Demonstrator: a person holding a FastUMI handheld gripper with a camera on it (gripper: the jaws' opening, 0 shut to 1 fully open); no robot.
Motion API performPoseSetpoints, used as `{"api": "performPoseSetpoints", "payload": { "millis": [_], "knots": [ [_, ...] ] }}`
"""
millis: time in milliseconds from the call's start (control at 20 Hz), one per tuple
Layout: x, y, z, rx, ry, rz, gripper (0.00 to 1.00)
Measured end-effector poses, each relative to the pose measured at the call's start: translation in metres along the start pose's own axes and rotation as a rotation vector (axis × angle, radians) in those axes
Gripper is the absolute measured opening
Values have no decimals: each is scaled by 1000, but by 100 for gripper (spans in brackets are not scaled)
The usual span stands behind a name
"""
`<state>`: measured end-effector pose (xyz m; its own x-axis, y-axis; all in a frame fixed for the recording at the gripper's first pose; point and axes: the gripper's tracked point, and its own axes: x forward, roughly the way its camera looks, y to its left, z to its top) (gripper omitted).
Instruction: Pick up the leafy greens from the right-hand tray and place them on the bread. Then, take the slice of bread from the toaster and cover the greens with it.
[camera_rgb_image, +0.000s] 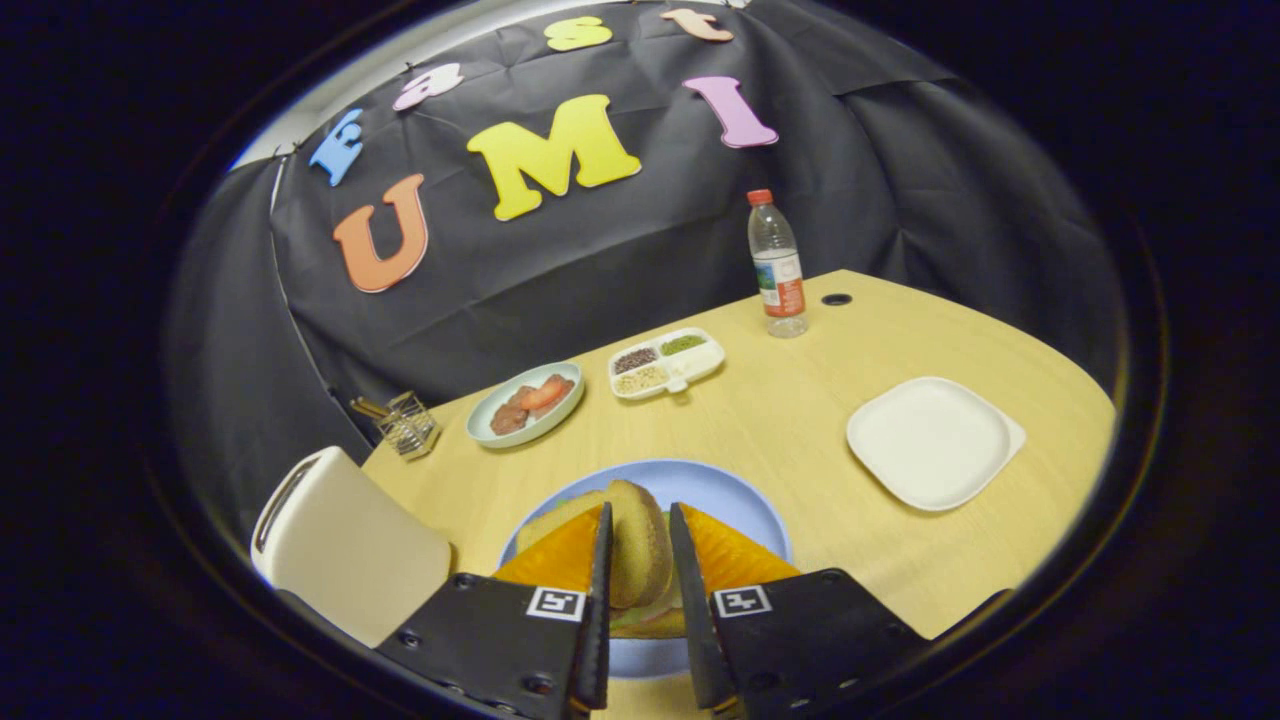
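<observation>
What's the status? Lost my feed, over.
Gripper shut on bread slice, over blue plate. Greens barely peeking under bread. Right-hand tray bare. Nothing in the way.

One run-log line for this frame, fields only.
gripper: shut on bread slice | slice: upright over blue plate, greens beneath | white tray: bare | toaster: beside plate

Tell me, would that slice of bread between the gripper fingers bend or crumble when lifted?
The bread slice looks thick with a firm crust, so it probably stays fairly stiff. It seems light for its size. The gripper holds it on edge above the blue plate; a hard squeeze could dent it.
</observation>
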<state>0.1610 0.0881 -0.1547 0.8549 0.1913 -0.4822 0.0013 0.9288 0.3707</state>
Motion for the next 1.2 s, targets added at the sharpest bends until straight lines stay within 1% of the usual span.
{"api": "performPoseSetpoints", "payload": {
  "millis": [100, 200, 350, 400, 450, 500, 600, 850, 1050, 1150, 1200],
  "knots": [
    [0, -9, 1, -1, 2, -16, 43],
    [-8, -16, 10, -18, -23, -25, 53],
    [-34, -23, 33, -78, -106, -36, 74],
    [-46, -24, 40, -101, -141, -38, 83],
    [-58, -25, 49, -121, -178, -42, 86],
    [-71, -26, 56, -141, -212, -47, 93],
    [-98, -25, 65, -190, -269, -50, 96],
    [-176, -15, 71, -295, -379, -40, 96],
    [-235, -7, 52, -353, -439, -38, 96],
    [-256, -4, 42, -380, -471, -43, 96],
    [-265, 1, 31, -380, -476, -30, 96]
  ]
}}
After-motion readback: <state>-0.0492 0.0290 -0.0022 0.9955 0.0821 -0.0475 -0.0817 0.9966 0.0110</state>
